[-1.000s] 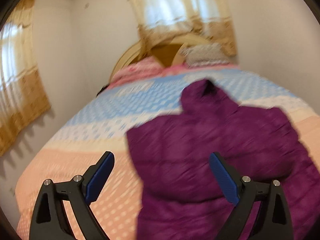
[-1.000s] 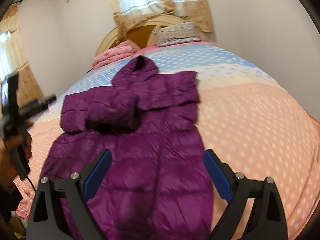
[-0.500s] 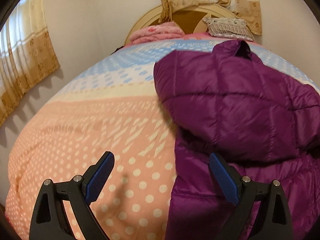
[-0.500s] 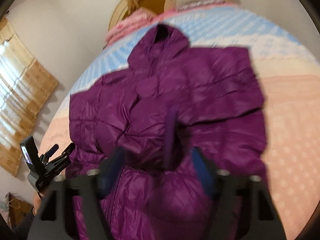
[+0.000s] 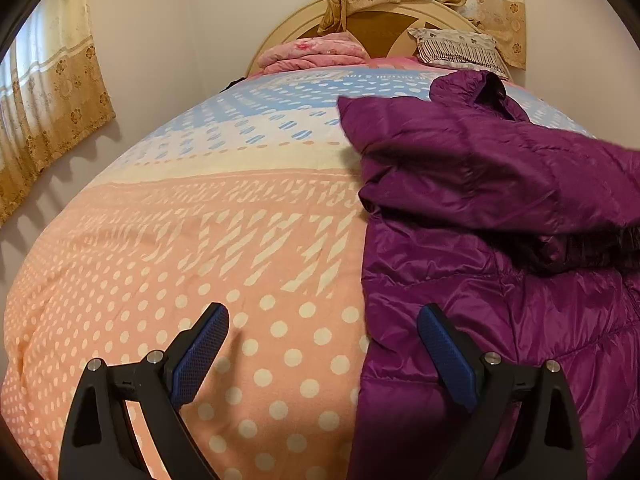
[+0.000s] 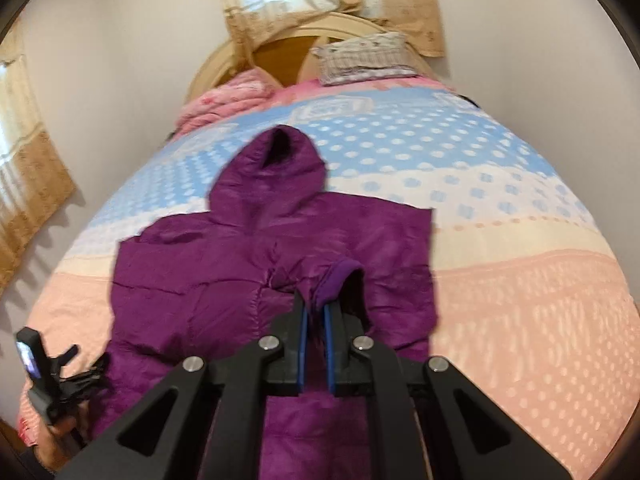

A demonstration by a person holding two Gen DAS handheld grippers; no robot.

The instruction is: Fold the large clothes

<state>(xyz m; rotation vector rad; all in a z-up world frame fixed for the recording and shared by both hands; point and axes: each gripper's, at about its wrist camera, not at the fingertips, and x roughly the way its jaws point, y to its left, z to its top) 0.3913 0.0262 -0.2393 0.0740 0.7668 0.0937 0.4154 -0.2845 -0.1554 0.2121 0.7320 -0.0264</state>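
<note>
Right wrist view has the right gripper [image 6: 314, 312] pressed together on a sleeve cuff [image 6: 340, 276] of the purple hooded puffer jacket [image 6: 192, 300], the cuff pinched between its blue pads and raised a little above the jacket's chest. That jacket lies spread on the polka-dot bedspread [image 6: 520, 300], hood [image 6: 272, 168] pointing toward the headboard [image 6: 280, 52], with one sleeve folded across its front. Low at the left edge, the left gripper [image 6: 80, 376] sits just beside the jacket's side. From the left wrist camera, the left gripper [image 5: 322, 320] holds its jaws wide apart over the bedspread [image 5: 180, 240], its right pad [image 5: 448, 356] over the jacket's [image 5: 500, 184] side edge. A pink quilt [image 5: 316, 52] and a patterned pillow [image 5: 460, 48] rest by the headboard [image 5: 380, 28].
</note>
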